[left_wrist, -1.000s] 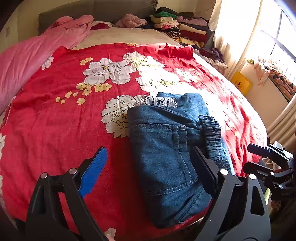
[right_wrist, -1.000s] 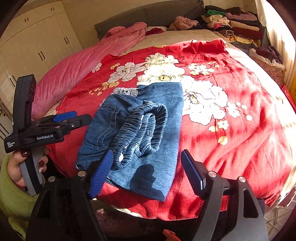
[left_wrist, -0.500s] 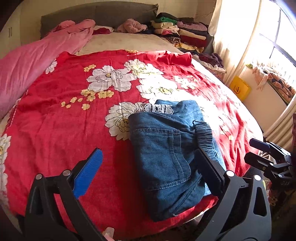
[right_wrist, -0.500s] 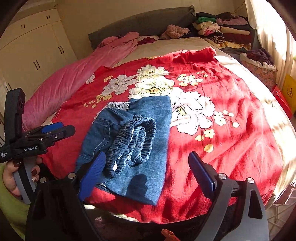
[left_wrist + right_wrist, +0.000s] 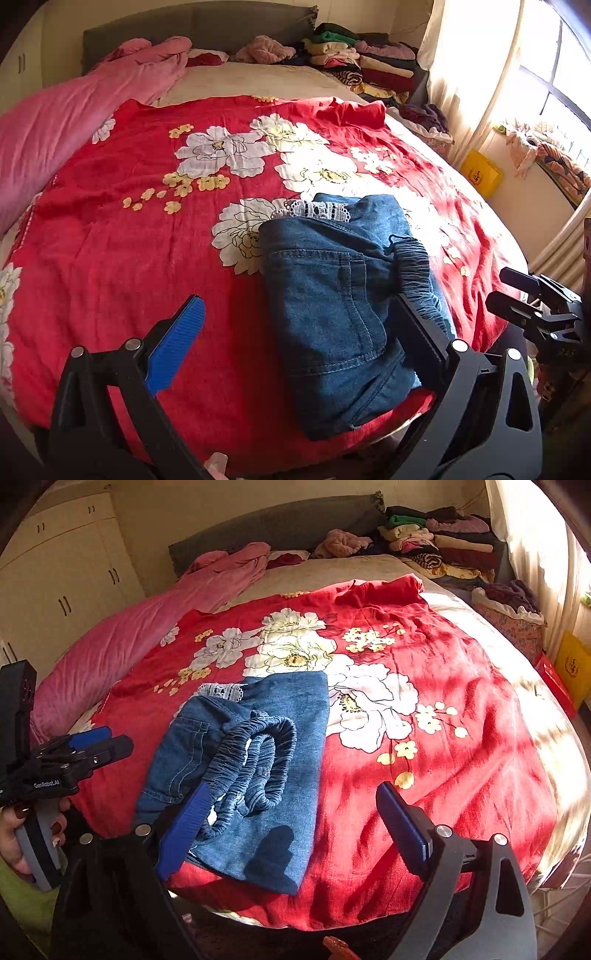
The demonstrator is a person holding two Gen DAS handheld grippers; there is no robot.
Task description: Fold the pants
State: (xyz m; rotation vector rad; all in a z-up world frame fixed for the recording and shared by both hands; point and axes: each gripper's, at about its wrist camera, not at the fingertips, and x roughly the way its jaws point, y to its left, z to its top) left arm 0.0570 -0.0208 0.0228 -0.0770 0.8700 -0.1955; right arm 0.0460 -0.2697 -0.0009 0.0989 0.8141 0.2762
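Blue denim pants [image 5: 332, 306] lie folded in a compact bundle near the front edge of the bed, with the elastic waistband [image 5: 258, 760] bunched on top and white lace trim [image 5: 317, 210] at the far end. They also show in the right wrist view [image 5: 243, 771]. My left gripper [image 5: 295, 343] is open and empty, held back over the bed's front edge. My right gripper [image 5: 291, 823] is open and empty, just short of the pants. Each gripper shows in the other's view, the right one [image 5: 532, 306] and the left one [image 5: 74, 753].
A red floral bedspread [image 5: 129, 240] covers the bed. A pink duvet [image 5: 66, 122] lies along the left. Stacks of folded clothes [image 5: 362, 62] sit at the headboard. A wardrobe [image 5: 62, 576] stands at the left, a window and curtain [image 5: 480, 74] at the right.
Both grippers have drawn back and up from the pants, so more of the bed shows. The pants lie as before.
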